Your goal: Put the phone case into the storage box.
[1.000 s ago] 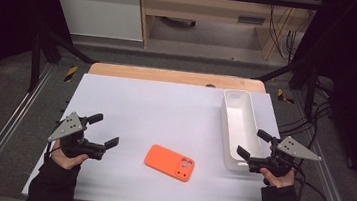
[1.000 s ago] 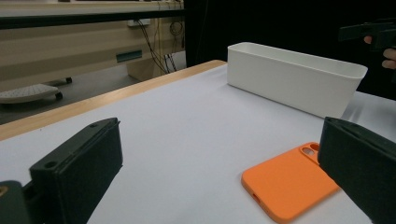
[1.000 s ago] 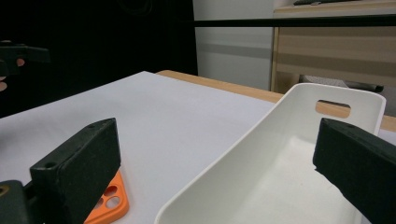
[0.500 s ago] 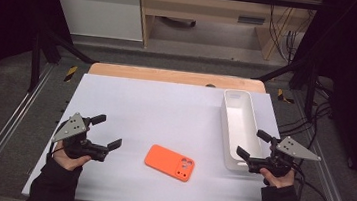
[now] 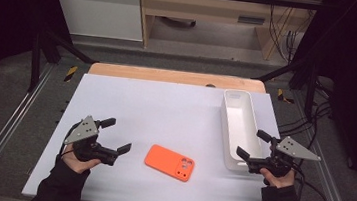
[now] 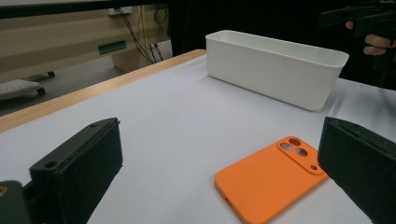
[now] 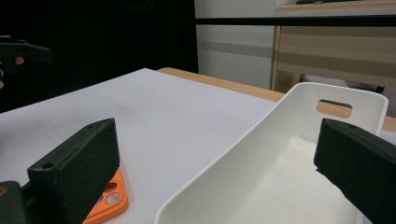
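— How does the left hand point(image 5: 79, 156) sit?

— It comes in from the bottom edge of the high view, dark sleeve on the forearm, wrist low over the white surface point(image 5: 165, 109). It holds the left gripper point(image 5: 115, 135) level, pointed to the right toward the orange phone case point(image 5: 170, 162). The jaws stand wide apart, released, with nothing between them.

— And the phone case itself?

— It lies flat on the surface near the front edge, between the two grippers, camera cut-outs toward the right. In the left gripper view the phone case point(image 6: 270, 179) sits just ahead of the jaws, closer to the right-hand one, not touched by either.

— The right hand point(image 5: 276, 176)?

— Also in from the bottom, at the right edge of the surface. The right gripper point(image 5: 253, 144) points left and a little away from the person, at the near end of the white bin point(image 5: 238, 128). Its jaws are spread too, gripping nothing. In the right gripper view the near rim of the bin point(image 7: 261, 186) lies between the jaws, and a corner of the phone case point(image 7: 112, 200) shows by the left-hand one.

— Is the bin touched?

— I cannot tell; the jaw tips are right beside its near end.
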Tool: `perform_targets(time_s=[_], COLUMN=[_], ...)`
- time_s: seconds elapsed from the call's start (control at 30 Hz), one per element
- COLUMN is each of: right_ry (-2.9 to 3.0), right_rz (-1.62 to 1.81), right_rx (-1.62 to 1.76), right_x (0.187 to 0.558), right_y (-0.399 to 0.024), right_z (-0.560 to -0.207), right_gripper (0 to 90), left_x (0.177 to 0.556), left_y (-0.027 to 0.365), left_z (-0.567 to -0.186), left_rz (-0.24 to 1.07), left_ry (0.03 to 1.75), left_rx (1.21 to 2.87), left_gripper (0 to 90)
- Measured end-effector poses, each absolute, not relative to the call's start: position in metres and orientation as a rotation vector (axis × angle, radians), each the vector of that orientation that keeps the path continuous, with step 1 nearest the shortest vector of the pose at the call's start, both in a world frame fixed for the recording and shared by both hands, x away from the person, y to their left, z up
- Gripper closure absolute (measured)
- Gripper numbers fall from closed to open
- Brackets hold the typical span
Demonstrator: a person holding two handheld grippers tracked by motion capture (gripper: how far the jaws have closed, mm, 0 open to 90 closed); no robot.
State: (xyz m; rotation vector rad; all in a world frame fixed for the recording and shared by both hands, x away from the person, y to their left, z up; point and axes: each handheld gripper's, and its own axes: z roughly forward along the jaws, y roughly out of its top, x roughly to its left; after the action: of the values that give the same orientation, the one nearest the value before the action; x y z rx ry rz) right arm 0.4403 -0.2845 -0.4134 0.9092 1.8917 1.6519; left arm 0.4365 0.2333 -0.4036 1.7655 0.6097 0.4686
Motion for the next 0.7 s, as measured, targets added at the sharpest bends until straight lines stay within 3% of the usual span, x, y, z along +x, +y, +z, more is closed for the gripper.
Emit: perform_targets(time_s=[0.7], right_ry=[1.902], right_rz=[1.643], right_rx=[0.896], right_x=[0.441], right_y=[-0.283], right_z=[-0.414], right_gripper=[0.5], left_x=[0.431], left_y=[0.180], left_z=[-0.422], left_rz=[0.394], left_ry=[0.603], left_rx=[1.864], left_gripper=[0.0])
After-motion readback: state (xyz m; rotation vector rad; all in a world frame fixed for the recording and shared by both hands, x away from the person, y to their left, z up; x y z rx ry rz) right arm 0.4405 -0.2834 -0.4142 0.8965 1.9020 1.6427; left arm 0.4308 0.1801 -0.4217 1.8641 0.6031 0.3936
